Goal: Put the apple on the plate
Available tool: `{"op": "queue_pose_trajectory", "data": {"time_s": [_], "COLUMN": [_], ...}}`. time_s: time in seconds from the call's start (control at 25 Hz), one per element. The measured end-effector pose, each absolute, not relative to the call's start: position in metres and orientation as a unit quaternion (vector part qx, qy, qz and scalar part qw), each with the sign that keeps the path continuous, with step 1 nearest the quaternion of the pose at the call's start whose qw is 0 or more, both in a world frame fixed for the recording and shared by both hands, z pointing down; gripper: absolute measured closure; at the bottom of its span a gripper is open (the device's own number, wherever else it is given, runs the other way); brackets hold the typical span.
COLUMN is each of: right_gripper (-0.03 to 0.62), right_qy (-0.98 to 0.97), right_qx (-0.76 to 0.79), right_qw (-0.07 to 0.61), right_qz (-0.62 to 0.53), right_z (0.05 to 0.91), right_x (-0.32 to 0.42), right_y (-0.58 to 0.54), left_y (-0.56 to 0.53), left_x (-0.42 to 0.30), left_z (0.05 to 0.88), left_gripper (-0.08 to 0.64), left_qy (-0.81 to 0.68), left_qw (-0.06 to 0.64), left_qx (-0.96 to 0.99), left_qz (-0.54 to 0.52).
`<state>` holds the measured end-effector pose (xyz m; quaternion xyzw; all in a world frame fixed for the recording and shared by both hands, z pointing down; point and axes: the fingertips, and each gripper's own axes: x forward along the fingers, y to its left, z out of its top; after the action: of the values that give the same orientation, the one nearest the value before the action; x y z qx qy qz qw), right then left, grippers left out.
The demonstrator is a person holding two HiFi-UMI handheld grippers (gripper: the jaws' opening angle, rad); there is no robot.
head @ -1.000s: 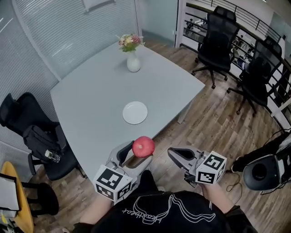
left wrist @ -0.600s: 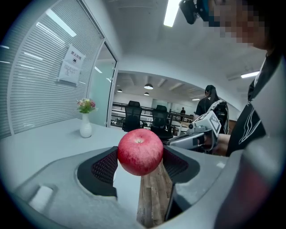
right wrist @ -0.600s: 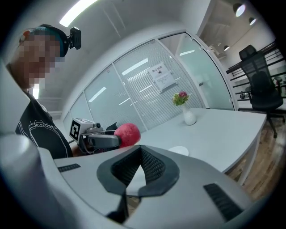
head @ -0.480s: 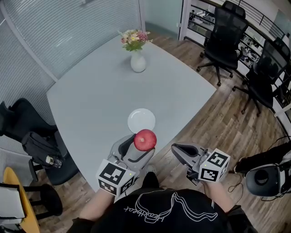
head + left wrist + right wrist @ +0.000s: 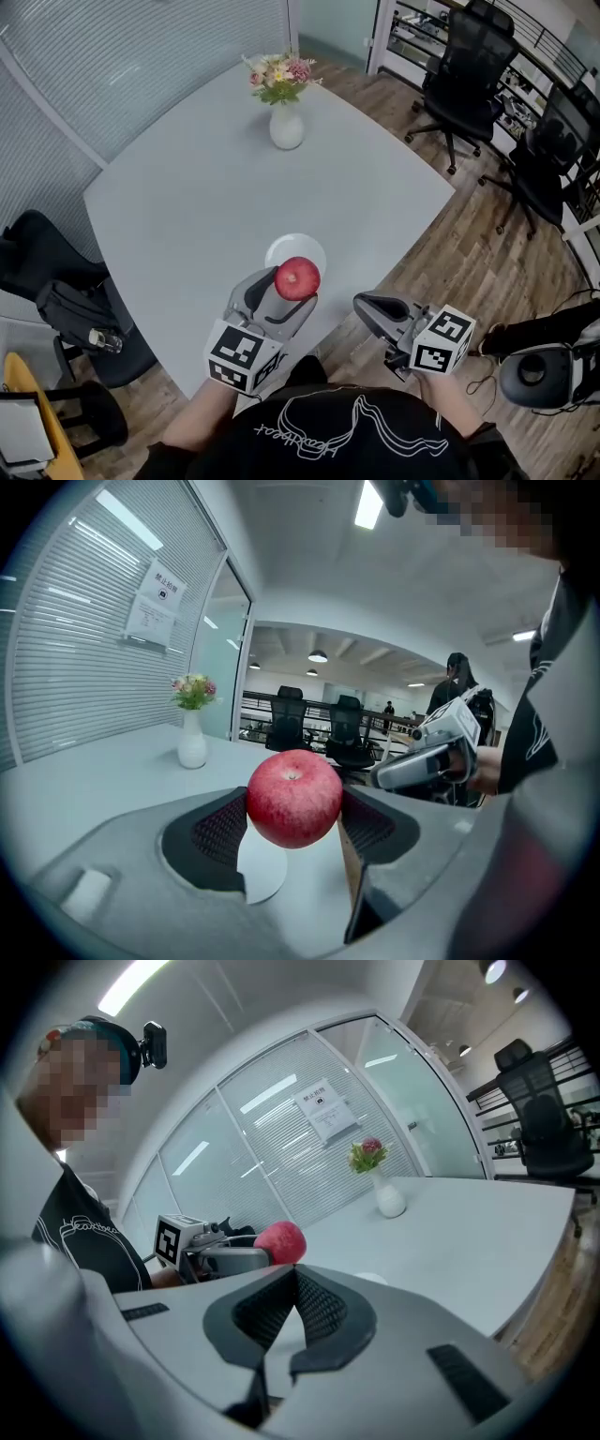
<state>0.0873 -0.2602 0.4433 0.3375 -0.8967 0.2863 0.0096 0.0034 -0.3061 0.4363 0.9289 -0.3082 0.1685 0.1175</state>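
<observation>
The right gripper [image 5: 295,1288] is held idle, jaws together on nothing. The apple [image 5: 297,277] is clamped at its widest girth by the left gripper [image 5: 286,292], probably above the plate [image 5: 284,248]. It is judged firm, smooth and easily bruised. The plate's near rim is hidden.

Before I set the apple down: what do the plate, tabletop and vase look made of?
Plate: plain white and smooth; probably glazed ceramic, though plastic is possible.
Table: even pale grey, matte, no grain; likely laminate or painted board.
Vase: white, rounded, soft highlight; looks like glazed ceramic.
</observation>
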Motion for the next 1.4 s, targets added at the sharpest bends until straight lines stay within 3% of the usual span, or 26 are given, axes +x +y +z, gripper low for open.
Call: {"op": "queue_pose_trajectory", "data": {"time_s": [1.4], "right_gripper": [0.583], "right_qy": [-0.9], "right_qx": [0.278], "right_qw": [0.043], "right_qz": [0.332], "right_z": [0.478], "right_x": [0.122], "right_y": [-0.311], "left_y": [-0.382], "left_x": [0.002], "left_z": [0.596], "left_gripper": [0.238], "left_qy": [-0.42], "left_qw": [0.117], "left_qx": [0.858], "left_qz": [0.271]}}
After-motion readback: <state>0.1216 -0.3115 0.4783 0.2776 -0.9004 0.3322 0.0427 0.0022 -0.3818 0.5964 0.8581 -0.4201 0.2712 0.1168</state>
